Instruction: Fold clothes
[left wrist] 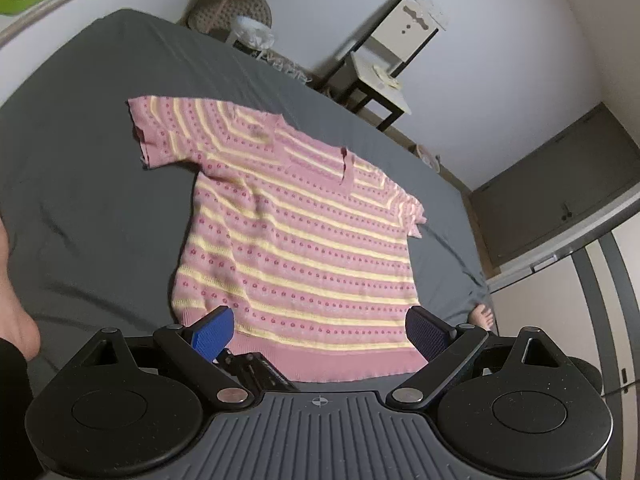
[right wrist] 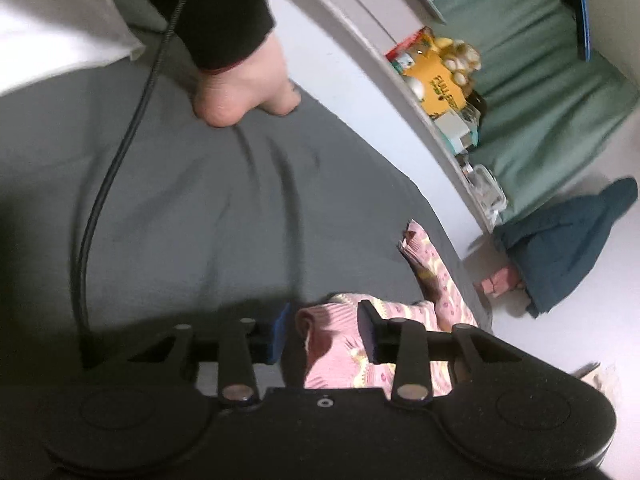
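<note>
A pink knit top with yellow stripes and red dots [left wrist: 296, 236] lies spread flat, face up, on the grey bed sheet [left wrist: 88, 168]. My left gripper [left wrist: 320, 334] is open wide above the top's bottom hem, with nothing between its blue pads. In the right wrist view my right gripper [right wrist: 325, 334] is open, its fingers set either side of the hem corner of the top [right wrist: 340, 340]. One sleeve [right wrist: 424, 252] shows beyond it near the bed's edge.
A bare foot [right wrist: 244, 92] stands on the sheet ahead of my right gripper; another foot [left wrist: 16, 320] is at the left. A black cable [right wrist: 108, 184] hangs across. A black-and-white side table [left wrist: 380, 80] and a laundry basket [left wrist: 230, 12] stand beyond the bed.
</note>
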### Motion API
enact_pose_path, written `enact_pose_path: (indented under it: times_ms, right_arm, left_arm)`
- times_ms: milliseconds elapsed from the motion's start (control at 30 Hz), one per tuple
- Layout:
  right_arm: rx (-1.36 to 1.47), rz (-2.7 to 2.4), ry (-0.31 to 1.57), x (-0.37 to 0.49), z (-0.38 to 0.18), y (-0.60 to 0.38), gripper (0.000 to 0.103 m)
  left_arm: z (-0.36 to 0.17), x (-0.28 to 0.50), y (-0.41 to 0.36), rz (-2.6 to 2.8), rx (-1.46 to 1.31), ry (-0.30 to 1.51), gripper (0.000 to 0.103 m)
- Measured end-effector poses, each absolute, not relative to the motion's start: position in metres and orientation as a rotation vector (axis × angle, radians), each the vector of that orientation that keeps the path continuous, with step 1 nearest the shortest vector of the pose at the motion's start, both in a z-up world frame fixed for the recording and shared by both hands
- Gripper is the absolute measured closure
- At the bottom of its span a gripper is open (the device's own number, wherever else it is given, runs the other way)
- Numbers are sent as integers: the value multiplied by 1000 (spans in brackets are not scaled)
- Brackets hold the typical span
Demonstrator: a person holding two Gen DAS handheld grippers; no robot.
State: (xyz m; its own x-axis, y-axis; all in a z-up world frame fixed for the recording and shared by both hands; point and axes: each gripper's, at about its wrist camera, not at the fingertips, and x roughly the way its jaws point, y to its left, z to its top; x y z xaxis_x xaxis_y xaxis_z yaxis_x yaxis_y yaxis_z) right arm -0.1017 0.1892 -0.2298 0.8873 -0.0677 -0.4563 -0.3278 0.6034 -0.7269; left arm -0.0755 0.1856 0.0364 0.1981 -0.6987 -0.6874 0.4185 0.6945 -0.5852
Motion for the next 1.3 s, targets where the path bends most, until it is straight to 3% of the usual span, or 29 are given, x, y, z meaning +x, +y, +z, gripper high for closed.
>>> enact_pose_path:
  times_ms: [67,133,267,367,433,500,633,733,833,1033,1133,1200,1267,1300]
  right_arm:
    - [-925,154,490,-94,-235,191,77]
    - [-882,144,532,-88,-234,188,94]
    - [-666,186,442,-99,-205,174,97]
    - [-245,341,377,-109,-166,147,101]
    - [22,398,411,-102,-156,130,100]
    - [72,373,506,-86,-170,131,101]
    - [1,413,726,-65,-206,147,97]
    - [-133,411,662,-79,-205,152,68]
    - [-368,397,609,-93,-208,159,53]
    - [-832,355,485,-121,-214,173,53]
    - [-935,299,442,-121,-228,193,55]
    - [-962,279,422,-114,-235,204,61]
    - [-944,276,446,-106,-238,208,84]
    - [-927,267,460,-104,-239,208,90]
  left_arm:
    - [26,-68,186,-775,-298,1163,10]
    - [19,-62,185,-759,-303,1183,10]
    - [12,-57,185,-733,-312,1191,10]
    - [17,-56,182,-749,-330,1174,10]
    - [21,-54,180,-759,-341,1156,10]
    - [26,-52,177,-762,-353,1137,10]
    - [26,-46,173,-738,-366,1138,10]
    - [23,-42,169,-716,-362,1149,10]
    - [19,-40,165,-696,-344,1161,10]
    - [14,-36,154,-666,-290,1165,10]
    - [13,-35,151,-676,-291,1179,10]
    - [13,-36,149,-683,-286,1179,10]
    - [13,-36,148,-685,-278,1183,10]
    - [12,-36,148,-687,-274,1185,10]
